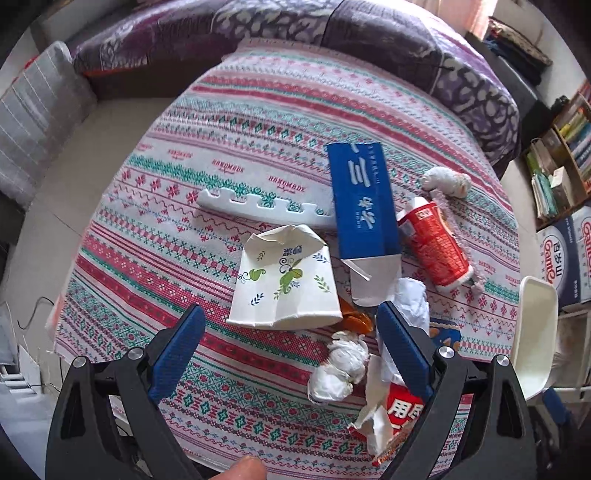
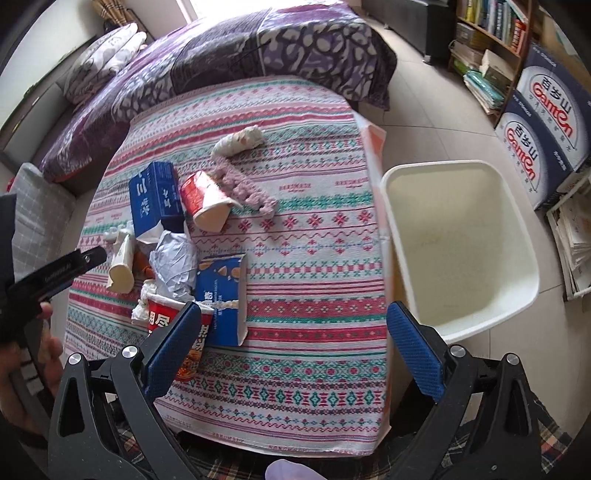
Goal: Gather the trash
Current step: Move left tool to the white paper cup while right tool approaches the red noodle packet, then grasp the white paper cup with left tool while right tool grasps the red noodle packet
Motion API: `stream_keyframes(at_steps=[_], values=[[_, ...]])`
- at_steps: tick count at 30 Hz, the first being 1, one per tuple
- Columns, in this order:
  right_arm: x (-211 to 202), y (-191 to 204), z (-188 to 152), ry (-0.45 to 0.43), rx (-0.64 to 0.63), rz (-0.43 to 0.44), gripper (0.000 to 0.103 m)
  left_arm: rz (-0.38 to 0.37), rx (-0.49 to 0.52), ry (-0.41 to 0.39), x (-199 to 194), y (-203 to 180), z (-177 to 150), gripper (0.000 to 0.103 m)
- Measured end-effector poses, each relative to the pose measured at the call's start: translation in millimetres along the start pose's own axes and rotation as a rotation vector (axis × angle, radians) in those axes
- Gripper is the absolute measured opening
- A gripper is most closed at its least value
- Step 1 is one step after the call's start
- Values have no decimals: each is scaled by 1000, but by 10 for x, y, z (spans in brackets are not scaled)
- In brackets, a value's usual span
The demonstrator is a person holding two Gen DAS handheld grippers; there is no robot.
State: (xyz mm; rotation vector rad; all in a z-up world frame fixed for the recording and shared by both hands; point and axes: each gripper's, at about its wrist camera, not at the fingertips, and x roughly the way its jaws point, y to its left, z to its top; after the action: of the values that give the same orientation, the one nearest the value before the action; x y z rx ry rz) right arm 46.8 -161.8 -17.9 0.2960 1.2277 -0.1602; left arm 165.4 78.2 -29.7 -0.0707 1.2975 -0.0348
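On the tabletop (image 2: 314,258) lay two blue cartons (image 1: 364,199) (image 2: 221,295), three paper cups (image 1: 284,280) (image 1: 439,247) (image 2: 177,332), two crumpled tissue wads (image 1: 340,365) (image 1: 447,181), one white notched strip (image 1: 258,206), beside one white bin (image 2: 461,243).

The right claw (image 2: 293,343) hangs open over the patterned tablecloth (image 2: 314,258), white bin (image 2: 517,236) just beside.

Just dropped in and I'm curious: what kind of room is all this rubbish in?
Probably a lived-in bedroom or sitting room at home: a purple quilt lies behind the cloth-covered table, a bookshelf stands to the side, and a white bin waits on the tiled floor.
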Motion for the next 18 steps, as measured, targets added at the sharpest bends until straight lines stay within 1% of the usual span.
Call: stream_keyframes(at_steps=[2, 5, 8, 10, 13, 16, 18], values=[[105, 129, -3, 22, -52, 15, 96, -20, -32, 40, 189, 97, 58, 91], [272, 276, -46, 63, -92, 84, 96, -71, -84, 99, 405, 197, 118, 91], [396, 386, -102, 99, -91, 162, 96, -150, -125, 150, 543, 244, 172, 91], [473, 442, -117, 122, -74, 207, 96, -181, -146, 175, 616, 258, 205, 91], [540, 551, -132, 134, -68, 225, 96, -212, -158, 197, 690, 271, 243, 91], [587, 650, -124, 138, -79, 221, 96, -216, -162, 206, 715, 292, 242, 91], [616, 707, -115, 142, -79, 221, 96, -226, -160, 213, 713, 293, 240, 89]])
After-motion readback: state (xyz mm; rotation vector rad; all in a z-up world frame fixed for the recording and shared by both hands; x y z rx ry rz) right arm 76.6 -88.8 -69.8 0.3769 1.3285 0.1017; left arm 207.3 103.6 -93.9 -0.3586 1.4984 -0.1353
